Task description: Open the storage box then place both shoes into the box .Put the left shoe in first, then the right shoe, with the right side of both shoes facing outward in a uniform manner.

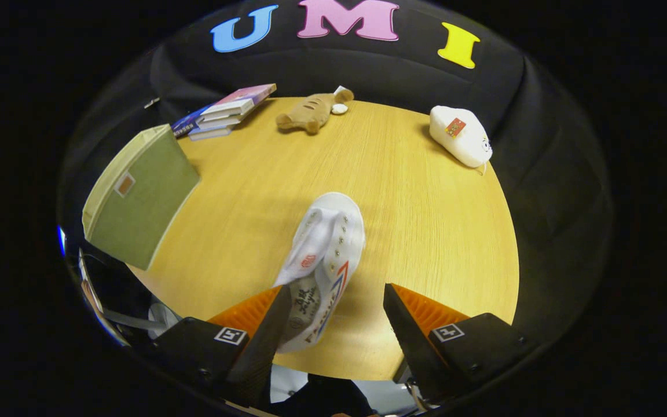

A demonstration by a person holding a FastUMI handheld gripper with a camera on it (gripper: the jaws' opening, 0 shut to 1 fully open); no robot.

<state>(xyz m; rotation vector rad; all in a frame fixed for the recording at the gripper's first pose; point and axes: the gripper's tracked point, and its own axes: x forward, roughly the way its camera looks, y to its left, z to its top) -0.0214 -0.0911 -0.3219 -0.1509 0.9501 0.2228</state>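
On the wooden bench point(426, 231), the green storage box point(142, 197) sits closed at the left; one white high-top shoe point(325, 255) lies between the parted fingers of the empty claw point(333, 324). No shoe appears boxed yet.

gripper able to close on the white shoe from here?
Probably yes. The gripper is open, and the white shoe lies on the table with its heel end between the fingers, hard against one finger, with a gap to the other. Nothing stands between them.
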